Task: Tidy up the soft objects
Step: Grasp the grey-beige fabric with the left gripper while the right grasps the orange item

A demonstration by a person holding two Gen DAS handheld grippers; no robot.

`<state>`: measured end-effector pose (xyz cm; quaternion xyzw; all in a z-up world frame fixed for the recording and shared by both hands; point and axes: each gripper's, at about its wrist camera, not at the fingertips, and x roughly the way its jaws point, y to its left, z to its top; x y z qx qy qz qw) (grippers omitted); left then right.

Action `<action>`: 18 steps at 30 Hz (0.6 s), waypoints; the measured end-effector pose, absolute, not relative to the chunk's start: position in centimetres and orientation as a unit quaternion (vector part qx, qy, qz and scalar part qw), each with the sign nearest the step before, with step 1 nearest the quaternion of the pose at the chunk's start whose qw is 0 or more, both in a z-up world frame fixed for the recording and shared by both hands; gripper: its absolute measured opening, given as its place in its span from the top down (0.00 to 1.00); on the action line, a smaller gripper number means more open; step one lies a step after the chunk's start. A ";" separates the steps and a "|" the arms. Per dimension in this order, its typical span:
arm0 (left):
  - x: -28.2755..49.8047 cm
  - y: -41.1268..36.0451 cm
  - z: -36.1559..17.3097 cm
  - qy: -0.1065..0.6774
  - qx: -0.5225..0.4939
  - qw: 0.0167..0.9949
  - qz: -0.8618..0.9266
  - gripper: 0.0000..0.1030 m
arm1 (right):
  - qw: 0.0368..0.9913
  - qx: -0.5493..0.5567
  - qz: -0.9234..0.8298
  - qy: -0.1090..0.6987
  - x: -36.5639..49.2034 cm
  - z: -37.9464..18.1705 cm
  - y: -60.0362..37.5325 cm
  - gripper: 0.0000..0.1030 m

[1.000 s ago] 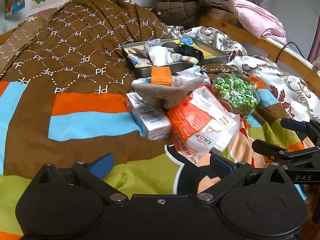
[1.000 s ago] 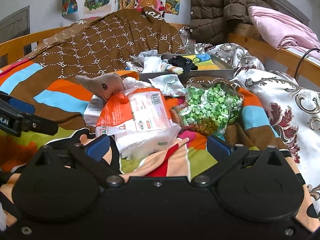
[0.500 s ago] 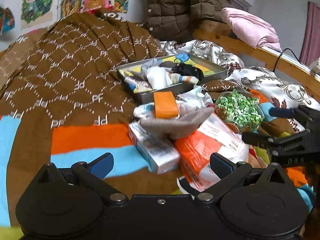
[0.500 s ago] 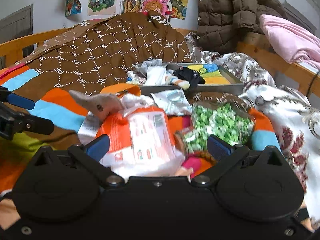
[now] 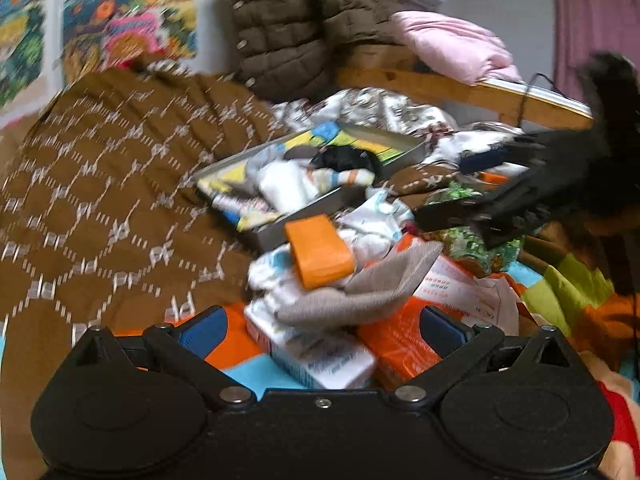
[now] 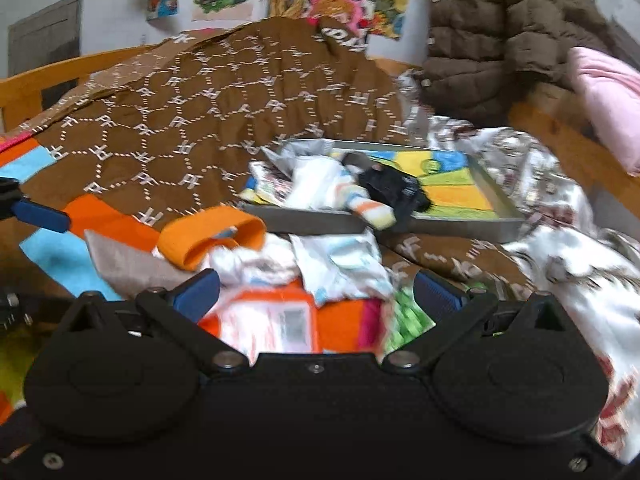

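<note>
A heap lies on the bed: a grey-brown sock with an orange cuff [image 5: 320, 252] [image 6: 208, 236], white socks [image 5: 372, 236] [image 6: 256, 264] and orange packets [image 5: 396, 344] [image 6: 276, 320]. Behind it a metal tray [image 5: 308, 220] [image 6: 496, 196] holds a white striped sock [image 6: 360, 204] and a black sock [image 6: 392, 188]. My left gripper [image 5: 322, 328] is open, just in front of the grey sock. My right gripper [image 6: 316, 292] is open over the heap, its fingers above the packets. It shows in the left wrist view [image 5: 500, 208] at right.
A white carton [image 5: 316, 356] lies under the grey sock. A bag of green bits [image 5: 468, 244] [image 6: 408, 316] sits right of the heap. A brown patterned quilt [image 5: 100, 184] rises at left. A wooden bed rail [image 5: 460, 92], brown jacket and pink cloth stand behind.
Both grippers have moved forward toward the heap and the tray. The right one now hangs over the packets and the green bag. Both stayed open.
</note>
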<state>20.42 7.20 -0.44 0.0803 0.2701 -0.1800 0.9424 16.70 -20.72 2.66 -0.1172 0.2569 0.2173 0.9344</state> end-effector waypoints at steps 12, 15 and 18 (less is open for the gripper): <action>20.8 6.2 -1.5 0.219 0.152 0.928 -0.259 0.13 | 0.869 -0.226 0.339 0.282 22.2 4.5 -13.5 0.02; 21.0 5.9 -1.7 0.200 0.174 0.924 -0.275 0.25 | 0.841 -0.290 0.364 0.275 21.6 4.6 -11.5 0.10; 21.5 5.8 -2.0 0.201 0.185 0.916 -0.293 0.38 | 0.813 -0.352 0.379 0.270 21.8 4.5 -10.0 0.20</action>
